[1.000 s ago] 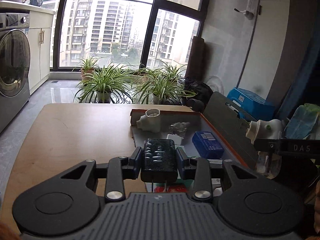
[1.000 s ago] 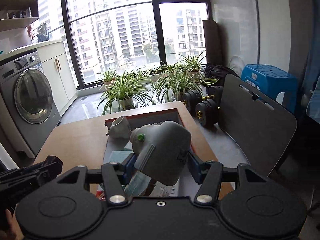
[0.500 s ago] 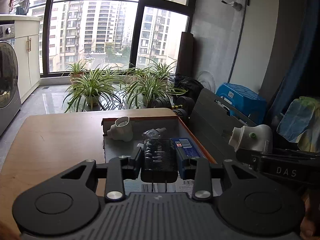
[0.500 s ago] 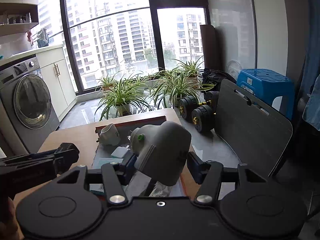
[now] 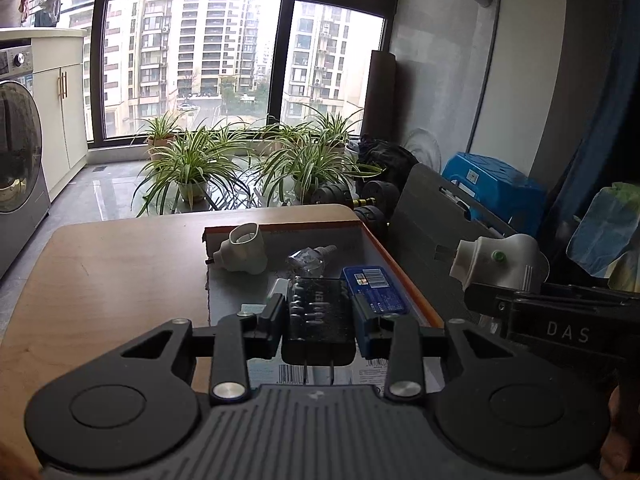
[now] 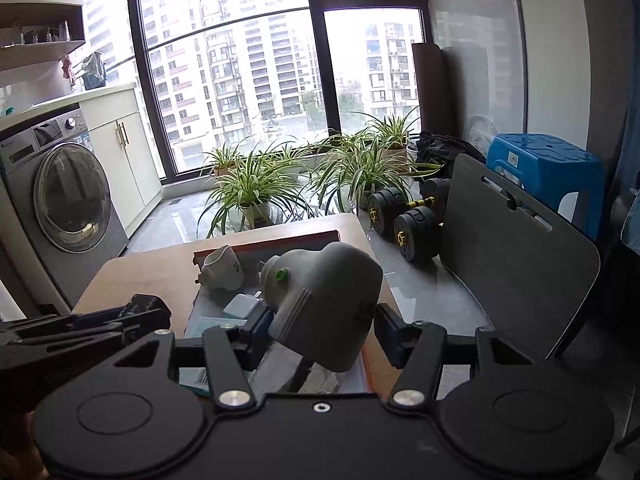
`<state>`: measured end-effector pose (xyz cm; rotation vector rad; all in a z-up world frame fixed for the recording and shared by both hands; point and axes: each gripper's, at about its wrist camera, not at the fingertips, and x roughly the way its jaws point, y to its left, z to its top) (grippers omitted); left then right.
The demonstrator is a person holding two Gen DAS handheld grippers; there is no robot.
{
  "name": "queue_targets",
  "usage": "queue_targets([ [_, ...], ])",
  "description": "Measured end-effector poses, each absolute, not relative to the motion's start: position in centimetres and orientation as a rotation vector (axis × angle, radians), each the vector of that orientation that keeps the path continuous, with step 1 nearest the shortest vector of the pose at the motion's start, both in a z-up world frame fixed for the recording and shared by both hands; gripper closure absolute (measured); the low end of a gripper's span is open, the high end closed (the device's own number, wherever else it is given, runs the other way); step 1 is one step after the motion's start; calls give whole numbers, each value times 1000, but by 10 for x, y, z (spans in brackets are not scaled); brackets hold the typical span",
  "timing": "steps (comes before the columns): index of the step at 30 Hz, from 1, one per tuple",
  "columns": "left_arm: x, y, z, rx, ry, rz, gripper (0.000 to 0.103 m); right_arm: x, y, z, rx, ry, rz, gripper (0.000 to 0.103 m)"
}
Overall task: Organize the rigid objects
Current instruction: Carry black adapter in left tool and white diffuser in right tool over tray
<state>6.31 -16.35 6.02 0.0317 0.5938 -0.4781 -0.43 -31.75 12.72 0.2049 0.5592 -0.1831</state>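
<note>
The left gripper (image 5: 319, 318) pinches a black plug-in charger (image 5: 319, 326), prongs toward the camera, above the near part of the orange-rimmed tray (image 5: 404, 276). At the tray's right edge, the right gripper (image 6: 318, 330) clamps a grey elbow-shaped fitting with a green button (image 6: 324, 306).

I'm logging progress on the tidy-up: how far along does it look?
Partway. Already in the shallow box: a white fitting, a blue pack and a clear piece. In hand: the left gripper clamps a black charger, the right gripper a grey-white device, both above the box. Left: setting them down.
</note>
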Motion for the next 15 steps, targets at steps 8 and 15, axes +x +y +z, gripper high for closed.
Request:
queue_targets([
  [8,64,-166,58,36,602,-470,67,0,-319,127,204,564,-179,37],
  [15,66,-167,57,34,608,-466,67,9,-318,128,200,574,-165,37],
])
